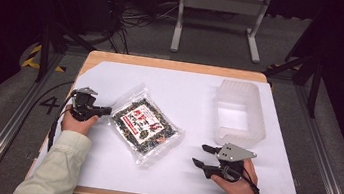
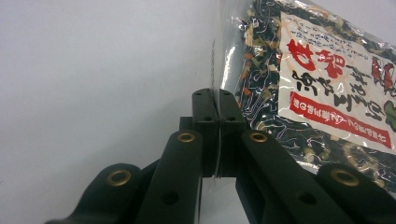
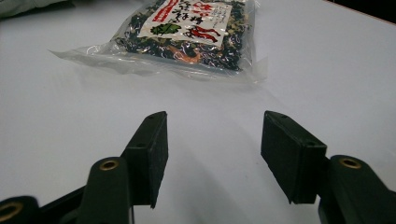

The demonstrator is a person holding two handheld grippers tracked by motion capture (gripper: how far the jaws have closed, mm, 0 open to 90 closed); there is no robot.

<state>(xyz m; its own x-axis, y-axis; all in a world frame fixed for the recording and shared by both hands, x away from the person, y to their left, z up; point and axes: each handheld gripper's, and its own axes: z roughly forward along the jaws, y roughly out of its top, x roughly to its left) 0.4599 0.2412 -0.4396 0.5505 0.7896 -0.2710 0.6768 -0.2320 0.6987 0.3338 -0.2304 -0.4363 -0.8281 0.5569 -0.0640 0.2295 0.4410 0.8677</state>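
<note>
Dark floor, cables and a pale metal stand [image 1: 219, 17] lie beyond our tabletop [image 1: 174, 66], whose wooden edge frames a white sheet [image 1: 171, 84] that covers nearly all of it.

We hold our left gripper [image 1: 102, 111] at the left side of the sheet, and its jaws are clamped together on the clear sealed edge of the snack bag [image 1: 143, 125]. In the left gripper view the left gripper [image 2: 218, 100] has its two black pads pressed flat against each other with the thin plastic seam caught between them, and the snack bag [image 2: 327, 88] spreads away to the right, showing its dark dried contents with orange and pale flecks and a white label with red lettering. The bag lies flat near the middle of the sheet, turned at an angle, its near corner toward us and its left corner at the pinched jaws.

Our right gripper [image 1: 204, 155] rests low at the right front of the sheet, jaws parted with nothing between them, pointing left toward the bag but well apart from it. In the right gripper view the right gripper [image 3: 214, 154] shows bare white sheet between its pads, and the snack bag [image 3: 187, 32] lies farther off, its crinkled clear border facing the jaws.

Beyond the right gripper stands a translucent plastic container [image 1: 239, 113], open at the top, near the right rear part of the sheet and apart from the bag.
</note>
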